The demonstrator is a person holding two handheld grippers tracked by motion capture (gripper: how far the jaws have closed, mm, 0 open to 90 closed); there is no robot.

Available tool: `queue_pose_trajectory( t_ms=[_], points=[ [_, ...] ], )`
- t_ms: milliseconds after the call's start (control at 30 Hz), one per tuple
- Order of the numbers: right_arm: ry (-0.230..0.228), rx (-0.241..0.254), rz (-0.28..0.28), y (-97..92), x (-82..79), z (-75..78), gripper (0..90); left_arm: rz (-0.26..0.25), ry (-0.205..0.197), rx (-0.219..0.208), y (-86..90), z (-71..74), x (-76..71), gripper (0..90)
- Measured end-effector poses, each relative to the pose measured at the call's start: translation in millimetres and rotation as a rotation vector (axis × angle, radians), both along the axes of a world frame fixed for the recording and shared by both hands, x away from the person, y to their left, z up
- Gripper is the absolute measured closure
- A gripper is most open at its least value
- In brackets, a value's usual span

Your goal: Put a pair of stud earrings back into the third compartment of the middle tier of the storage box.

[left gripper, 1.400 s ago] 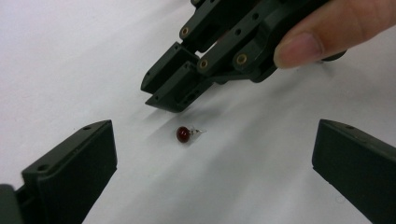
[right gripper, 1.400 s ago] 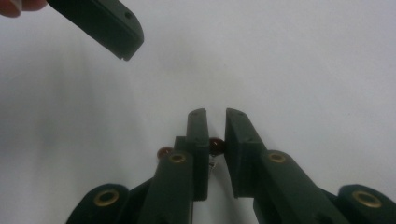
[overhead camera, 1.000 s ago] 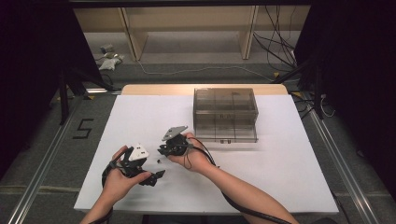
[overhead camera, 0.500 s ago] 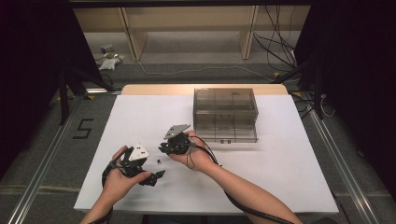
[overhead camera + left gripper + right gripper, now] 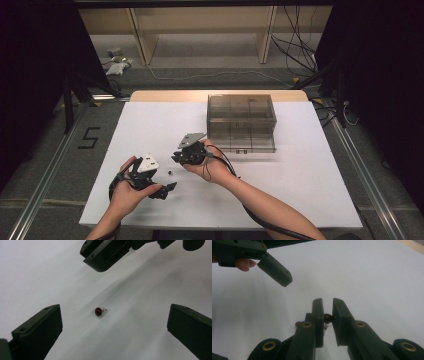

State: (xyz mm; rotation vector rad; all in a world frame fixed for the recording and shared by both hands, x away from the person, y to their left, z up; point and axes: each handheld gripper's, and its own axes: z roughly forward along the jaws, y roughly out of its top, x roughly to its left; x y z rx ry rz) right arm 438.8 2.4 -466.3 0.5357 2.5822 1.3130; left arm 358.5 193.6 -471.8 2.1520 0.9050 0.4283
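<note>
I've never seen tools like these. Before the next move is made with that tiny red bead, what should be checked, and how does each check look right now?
1. Left gripper is open wide enough: ok, its jaws stand far apart.
2. Red bead lies free on the white table sheet, between the left jaws: ok.
3. Right gripper has a firm hold on the second bead: probably ok, the bead seems pinched between nearly closed jaws.
4. The two grippers are apart: ok, close but not touching.
5. The clear box has an open compartment ready: cannot tell.
</note>
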Motion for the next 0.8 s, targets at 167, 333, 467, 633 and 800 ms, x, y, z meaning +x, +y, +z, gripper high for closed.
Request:
queue_pose_trajectory(
  t_ms=[167,333,467,633,800],
  points=[
    [-0.011,0.004,-0.002,-4.5,-0.9,3.7,80.8,-0.003,-0.003,0.001,-0.2,0.4,0.0,0.0],
    [-0.015,0.019,-0.004,-7.6,-2.5,6.4,80.8,0.002,-0.005,-0.002,0.1,0.5,-0.1,0.0],
    [-0.015,0.03,-0.006,-10.7,-3.5,7.5,80.8,0.001,-0.007,-0.002,0.0,0.9,-0.3,0.1],
    [-0.015,0.039,-0.003,-14.3,-6.7,9.4,80.8,-0.002,-0.006,0.001,-0.6,0.9,-0.3,0.0],
    [-0.019,0.043,-0.004,-18.6,-8.1,12.8,80.8,-0.001,-0.007,-0.002,-0.5,1.1,-0.5,0.0]
  ],
)
